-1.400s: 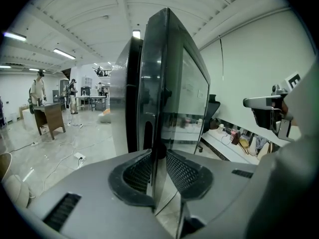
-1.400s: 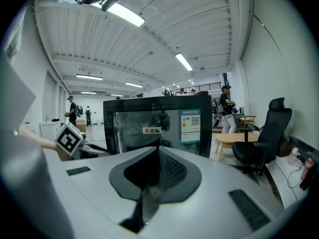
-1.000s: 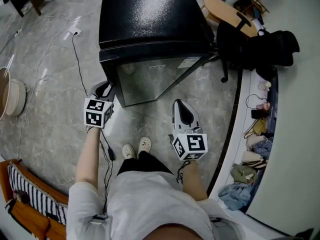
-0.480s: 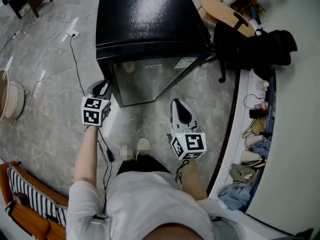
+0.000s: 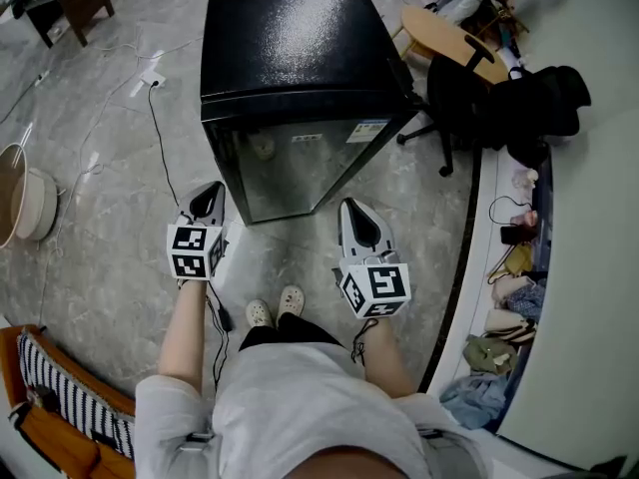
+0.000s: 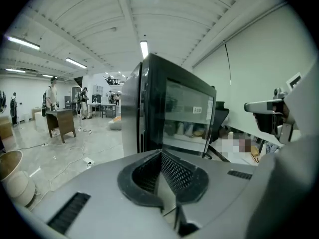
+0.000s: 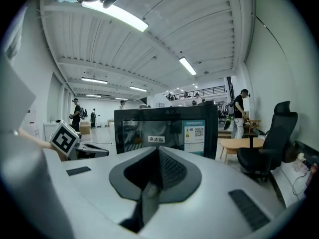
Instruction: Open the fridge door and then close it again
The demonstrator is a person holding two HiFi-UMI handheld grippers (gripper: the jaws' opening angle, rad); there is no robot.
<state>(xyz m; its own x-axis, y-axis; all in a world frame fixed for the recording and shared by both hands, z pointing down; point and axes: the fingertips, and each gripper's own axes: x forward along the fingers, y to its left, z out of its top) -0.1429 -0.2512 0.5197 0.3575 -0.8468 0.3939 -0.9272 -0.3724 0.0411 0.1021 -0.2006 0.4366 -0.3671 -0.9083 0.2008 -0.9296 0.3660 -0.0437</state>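
I stand facing the small black fridge (image 5: 295,58) on the floor, its glass door (image 5: 300,163) turned toward me and, as far as I can judge, shut. My left tongs (image 5: 209,198) are pressed together on nothing, near the door's left corner but not touching it. My right tongs (image 5: 356,214) are also pressed together and empty, hanging just off the door's right side. The trouble I foresee is the grip. With the tips shut I can't catch the door's edge, and I see no clear handle, so a careless poke may simply skid on the glass. If I do catch it and pull hard, a fridge this small could slide toward me instead of opening. The door might also swing into my right tongs or my legs, and the cable (image 5: 160,128) lies close by on the left.
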